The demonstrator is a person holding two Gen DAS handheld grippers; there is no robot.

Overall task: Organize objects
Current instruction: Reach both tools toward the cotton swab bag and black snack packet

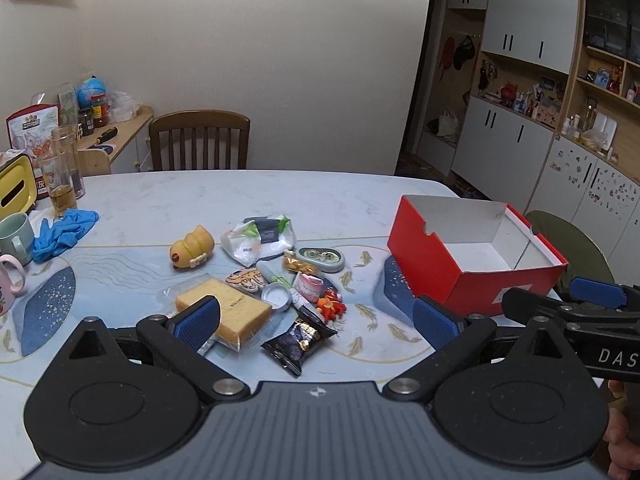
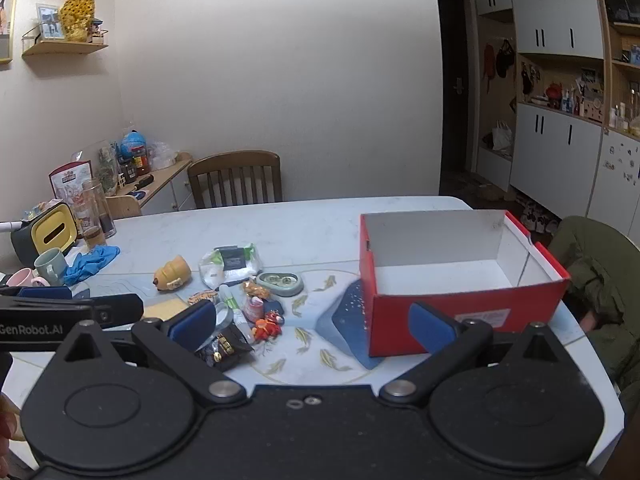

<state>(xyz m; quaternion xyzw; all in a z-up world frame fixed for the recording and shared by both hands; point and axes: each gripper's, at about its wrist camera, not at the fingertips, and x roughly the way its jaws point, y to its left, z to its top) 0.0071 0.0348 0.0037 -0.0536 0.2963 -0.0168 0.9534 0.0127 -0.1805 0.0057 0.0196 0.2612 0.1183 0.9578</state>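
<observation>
A pale bench in a lived-in dining room carries a heap of small things, among them a yellow toy, a wrapped cake slice and a dark snack packet, with an empty red box well apart to their right. Both the left gripper and the right gripper hover above with fingers spread wide, holding nothing. Probably best to start with an outlying piece like the packet, pinching it across its narrow side; the heap's middle overlaps too much to identify, and the box's near inner wall is hidden.
</observation>
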